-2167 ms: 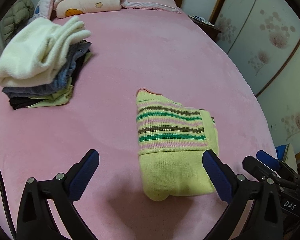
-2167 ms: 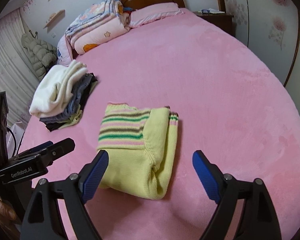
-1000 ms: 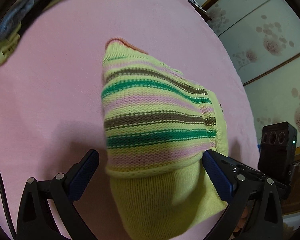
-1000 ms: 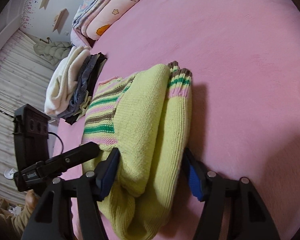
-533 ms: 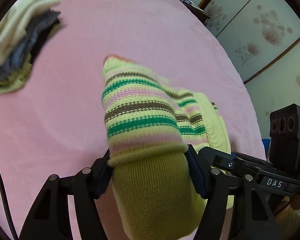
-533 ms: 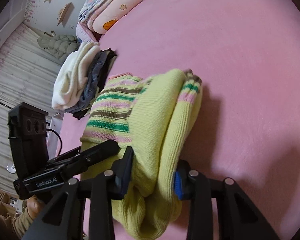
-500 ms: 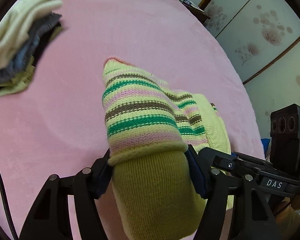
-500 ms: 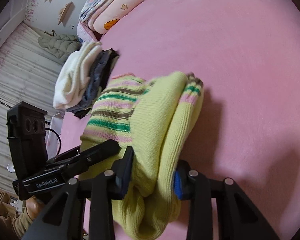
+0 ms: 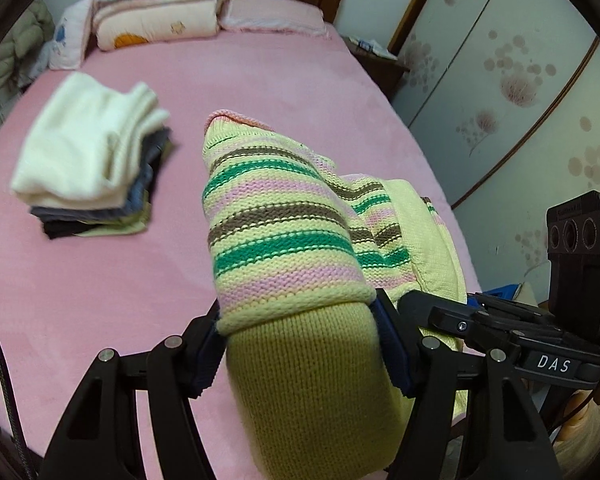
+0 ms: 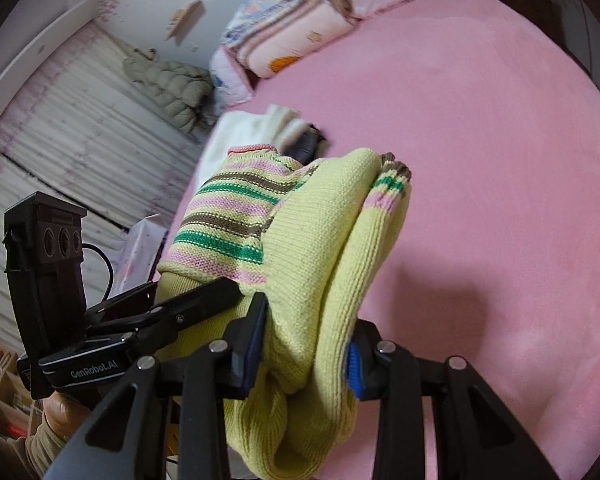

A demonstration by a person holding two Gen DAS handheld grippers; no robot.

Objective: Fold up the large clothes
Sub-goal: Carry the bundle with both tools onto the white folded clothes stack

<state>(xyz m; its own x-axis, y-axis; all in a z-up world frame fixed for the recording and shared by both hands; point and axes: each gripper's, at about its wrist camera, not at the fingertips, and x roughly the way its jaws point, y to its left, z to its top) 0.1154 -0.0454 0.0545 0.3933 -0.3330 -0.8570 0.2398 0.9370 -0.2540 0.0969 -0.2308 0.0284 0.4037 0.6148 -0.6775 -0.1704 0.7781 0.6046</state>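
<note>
**Folded striped sweater lifted off the bed between two grippers**

A folded yellow-green knit sweater (image 9: 284, 248) with green, pink and brown stripes hangs in the air above a pink bed (image 9: 260, 92), carried from its near end by both grippers. A stack of folded clothes (image 9: 92, 172), white on top, sits on the bed to the left, well apart from the sweater.

The risk is that the bundle comes undone. Only the near end is gripped, so the far end droops, and in the right wrist view a striped cuff (image 10: 392, 184) pokes out loose at the tip. A swing or tilt could let the layers slide apart, and the soft knit could slip free.

The left gripper (image 9: 300, 344) is partly closed, its blue fingers (image 9: 392, 344) pressing both sides of the thick plain-yellow fold. The right gripper (image 10: 304, 352) is closed narrower, pinching the bunched layers of the sweater beside it.
</note>
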